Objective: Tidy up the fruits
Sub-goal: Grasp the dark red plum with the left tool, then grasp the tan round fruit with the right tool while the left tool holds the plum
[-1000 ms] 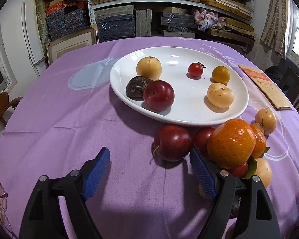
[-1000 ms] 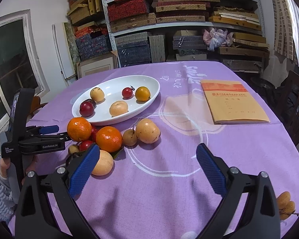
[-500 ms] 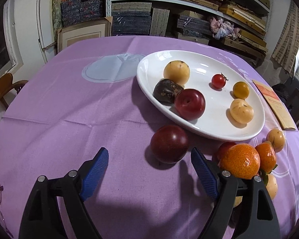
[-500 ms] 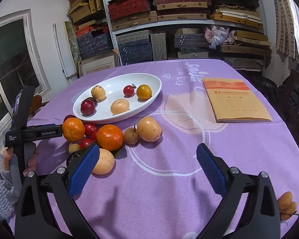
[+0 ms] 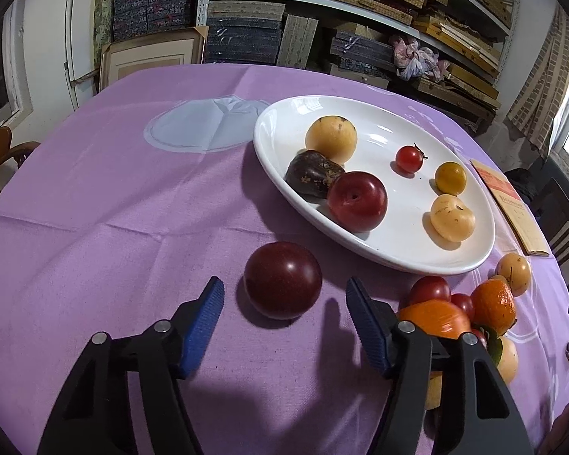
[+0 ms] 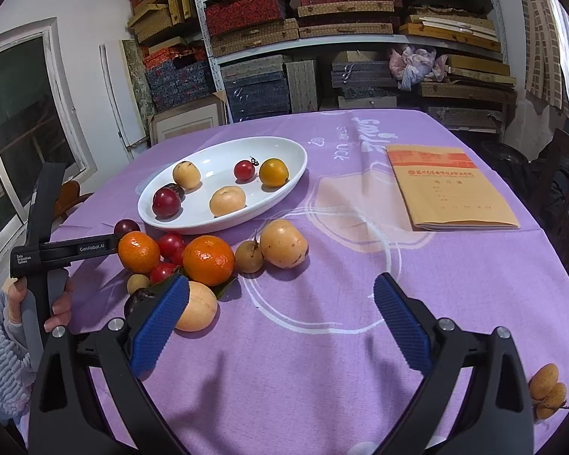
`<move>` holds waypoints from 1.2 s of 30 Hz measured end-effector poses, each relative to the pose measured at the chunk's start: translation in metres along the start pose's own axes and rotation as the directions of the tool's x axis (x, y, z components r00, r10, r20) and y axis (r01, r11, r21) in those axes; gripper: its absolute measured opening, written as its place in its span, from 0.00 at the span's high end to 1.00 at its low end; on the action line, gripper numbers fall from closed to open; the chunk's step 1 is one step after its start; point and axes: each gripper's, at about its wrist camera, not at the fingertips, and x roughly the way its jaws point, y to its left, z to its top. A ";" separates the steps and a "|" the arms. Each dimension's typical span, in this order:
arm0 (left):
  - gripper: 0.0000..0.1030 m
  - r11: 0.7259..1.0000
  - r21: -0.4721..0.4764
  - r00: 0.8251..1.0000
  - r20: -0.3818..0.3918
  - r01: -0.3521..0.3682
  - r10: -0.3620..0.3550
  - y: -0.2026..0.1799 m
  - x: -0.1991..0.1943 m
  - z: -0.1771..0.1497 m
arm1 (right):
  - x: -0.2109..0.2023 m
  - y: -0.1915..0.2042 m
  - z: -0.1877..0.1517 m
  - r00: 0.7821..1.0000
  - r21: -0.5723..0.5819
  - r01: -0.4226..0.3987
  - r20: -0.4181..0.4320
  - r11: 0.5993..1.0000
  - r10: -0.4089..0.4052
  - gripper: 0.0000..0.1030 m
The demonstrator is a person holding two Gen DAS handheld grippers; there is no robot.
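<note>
Closing: left claw [image 5: 284,303], jaws just narrowing either side of plum [image 5: 283,280], pads not touching it.
Plum: on bench [image 5: 95,235], beside plate [image 5: 417,258].
Right claw [image 6: 280,320]: spread, empty.

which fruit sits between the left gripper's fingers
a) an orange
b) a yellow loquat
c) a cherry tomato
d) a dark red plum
d: the left wrist view shows the dark red plum on the cloth between the left gripper's blue pads, with a gap on each side; its jaws have just been closing.

Six fruits [image 5: 357,201] lie on the white plate [image 5: 277,140]; others beside it.
</note>
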 end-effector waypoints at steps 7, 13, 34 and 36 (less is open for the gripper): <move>0.47 1.000 -0.001 1.000 -0.004 -0.014 0.014 0.003 0.000 0.001 | 0.000 0.001 -0.001 1.000 0.004 -0.004 -0.005 1.000 0.004 0.07; 0.56 1.000 0.007 1.000 -0.004 0.018 -0.018 0.003 0.000 0.000 | -0.001 0.001 -0.001 1.000 -0.003 0.006 -0.003 1.000 -0.006 0.07; 0.61 0.999 -0.009 0.999 0.029 -0.041 0.041 0.017 -0.038 -0.030 | 0.008 0.013 -0.002 0.999 -0.078 0.012 -0.044 0.997 -0.016 0.10; 0.61 0.999 0.010 0.998 0.041 -0.039 0.038 0.013 -0.042 -0.034 | 0.012 0.012 0.005 0.998 -0.066 0.003 -0.066 0.998 -0.007 0.20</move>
